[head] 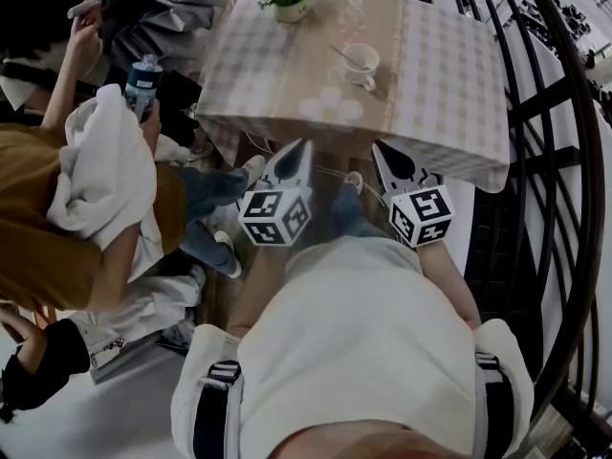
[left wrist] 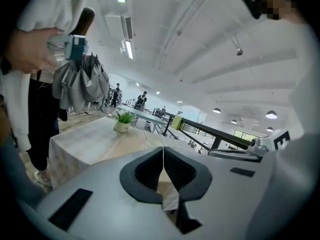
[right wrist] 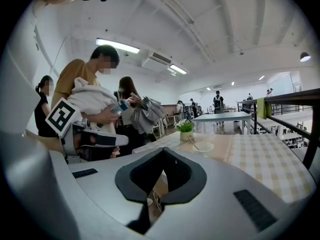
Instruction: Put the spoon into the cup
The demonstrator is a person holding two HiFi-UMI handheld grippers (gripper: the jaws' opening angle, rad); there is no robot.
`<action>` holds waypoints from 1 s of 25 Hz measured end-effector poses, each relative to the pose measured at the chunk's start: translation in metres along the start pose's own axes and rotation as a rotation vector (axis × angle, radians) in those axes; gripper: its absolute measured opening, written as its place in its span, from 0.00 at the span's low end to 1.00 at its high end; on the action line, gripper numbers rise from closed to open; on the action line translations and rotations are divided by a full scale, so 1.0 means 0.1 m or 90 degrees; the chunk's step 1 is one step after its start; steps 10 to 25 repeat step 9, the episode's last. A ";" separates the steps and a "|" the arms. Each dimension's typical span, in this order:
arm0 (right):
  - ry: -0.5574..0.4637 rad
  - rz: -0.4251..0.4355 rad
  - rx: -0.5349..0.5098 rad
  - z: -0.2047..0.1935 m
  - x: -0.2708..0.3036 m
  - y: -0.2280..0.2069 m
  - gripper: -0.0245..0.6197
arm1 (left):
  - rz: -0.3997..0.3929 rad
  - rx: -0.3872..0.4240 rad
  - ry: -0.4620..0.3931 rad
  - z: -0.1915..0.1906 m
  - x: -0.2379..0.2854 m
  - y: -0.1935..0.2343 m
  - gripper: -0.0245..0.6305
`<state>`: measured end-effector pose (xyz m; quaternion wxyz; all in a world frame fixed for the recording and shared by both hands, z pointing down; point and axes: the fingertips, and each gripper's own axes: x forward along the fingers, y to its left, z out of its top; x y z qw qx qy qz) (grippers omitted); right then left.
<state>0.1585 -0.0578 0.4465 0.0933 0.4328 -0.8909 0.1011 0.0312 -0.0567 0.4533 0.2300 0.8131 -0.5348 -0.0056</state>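
— Can you read anything from where you stand?

— No, nothing. The cube on my left gripper and the one on my right gripper show only black-and-white square patterns, with no letters or digits.

— What about the bottle held up on the left?

— It has a blue label, but the print is too small for me to make out.
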 end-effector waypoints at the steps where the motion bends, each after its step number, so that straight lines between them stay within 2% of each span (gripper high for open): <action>1: -0.001 0.001 -0.001 -0.01 0.00 0.00 0.04 | 0.001 0.001 -0.001 -0.01 0.00 0.00 0.05; 9: -0.005 0.005 -0.005 0.22 0.00 0.01 0.04 | -0.001 0.007 -0.001 0.21 -0.02 -0.08 0.05; 25: -0.005 0.005 -0.005 0.22 0.00 0.01 0.04 | -0.001 0.007 -0.001 0.21 -0.02 -0.08 0.05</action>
